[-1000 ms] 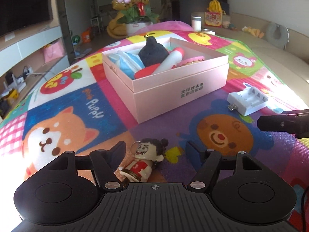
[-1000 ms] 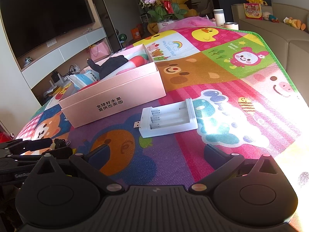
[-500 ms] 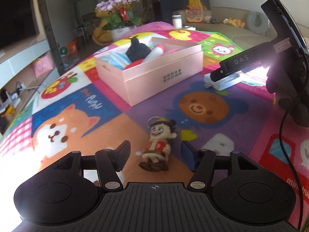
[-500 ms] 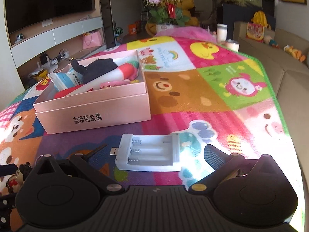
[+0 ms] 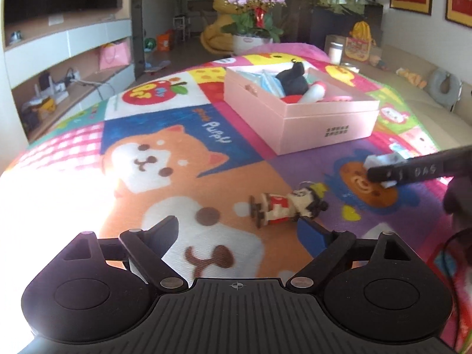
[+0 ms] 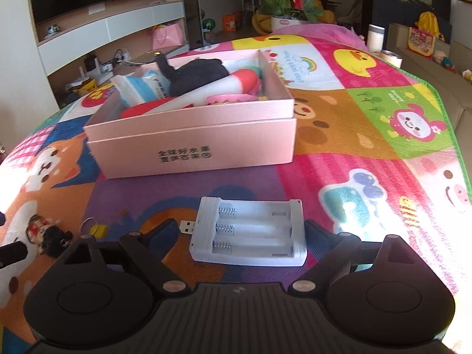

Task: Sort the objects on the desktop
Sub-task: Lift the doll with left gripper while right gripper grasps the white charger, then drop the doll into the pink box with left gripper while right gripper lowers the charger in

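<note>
A white battery charger [image 6: 250,231] lies on the cartoon mat between the open fingers of my right gripper [image 6: 240,237]; touching cannot be told. A small doll keychain [image 5: 290,205] lies on the mat just ahead of my left gripper [image 5: 239,233], which is open and empty; the doll is near its right fingertip [image 5: 309,233]. The doll also shows at the left in the right wrist view [image 6: 47,231]. An open pink box [image 6: 191,135] holding a black plush, a white-red tube and a packet stands beyond. The right gripper's finger [image 5: 413,171] covers the charger in the left wrist view.
The colourful play mat [image 6: 368,135] covers the whole surface. A flower pot [image 5: 253,26] stands past its far edge, a cup [image 6: 376,37] at the far right. A sofa runs along the right, TV shelves along the left.
My right gripper has moved forward so the charger now sits between its fingers. My left gripper has swung left and opened wider; the doll now lies off its right fingertip.
</note>
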Demonstrator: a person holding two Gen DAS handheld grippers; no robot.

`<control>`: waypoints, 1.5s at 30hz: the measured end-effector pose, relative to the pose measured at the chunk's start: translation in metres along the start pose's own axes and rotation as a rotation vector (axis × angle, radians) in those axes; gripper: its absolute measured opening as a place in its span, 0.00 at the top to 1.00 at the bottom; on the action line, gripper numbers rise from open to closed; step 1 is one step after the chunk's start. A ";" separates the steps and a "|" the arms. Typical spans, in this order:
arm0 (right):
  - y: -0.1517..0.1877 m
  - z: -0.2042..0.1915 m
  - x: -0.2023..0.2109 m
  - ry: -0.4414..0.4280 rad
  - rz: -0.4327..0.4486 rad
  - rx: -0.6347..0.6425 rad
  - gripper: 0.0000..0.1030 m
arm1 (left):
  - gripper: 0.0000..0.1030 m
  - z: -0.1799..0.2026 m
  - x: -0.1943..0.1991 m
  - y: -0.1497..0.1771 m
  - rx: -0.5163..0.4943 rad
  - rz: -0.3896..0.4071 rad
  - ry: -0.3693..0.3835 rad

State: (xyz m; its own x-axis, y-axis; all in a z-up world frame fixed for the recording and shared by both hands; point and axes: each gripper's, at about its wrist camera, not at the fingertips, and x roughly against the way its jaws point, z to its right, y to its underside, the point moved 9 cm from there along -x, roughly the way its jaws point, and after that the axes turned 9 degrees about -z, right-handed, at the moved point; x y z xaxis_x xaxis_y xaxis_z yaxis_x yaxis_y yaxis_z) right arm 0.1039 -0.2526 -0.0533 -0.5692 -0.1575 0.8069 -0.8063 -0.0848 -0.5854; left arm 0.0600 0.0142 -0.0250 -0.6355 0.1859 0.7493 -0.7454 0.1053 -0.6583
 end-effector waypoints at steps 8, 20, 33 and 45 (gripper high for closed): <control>0.044 -0.029 0.030 0.007 0.044 0.137 0.12 | 0.10 0.047 -0.038 -0.011 -0.035 -0.041 0.021; 0.051 -0.030 0.035 0.018 0.069 0.164 0.12 | 0.32 0.065 -0.044 -0.017 -0.155 -0.020 -0.053; 0.024 -0.019 0.083 -0.006 0.153 0.161 0.12 | 0.32 0.080 0.021 -0.036 -0.195 0.116 0.022; -0.055 0.009 0.194 0.018 0.498 0.147 0.12 | 0.32 0.092 0.029 -0.151 -0.187 0.326 0.035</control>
State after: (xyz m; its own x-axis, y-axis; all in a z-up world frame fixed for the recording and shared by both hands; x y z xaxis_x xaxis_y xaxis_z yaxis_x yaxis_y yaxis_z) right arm 0.0395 -0.2875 0.1348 -0.8819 -0.1970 0.4284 -0.4067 -0.1419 -0.9025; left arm 0.1355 -0.0861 0.1032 -0.8238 0.2723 0.4972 -0.4530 0.2110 -0.8662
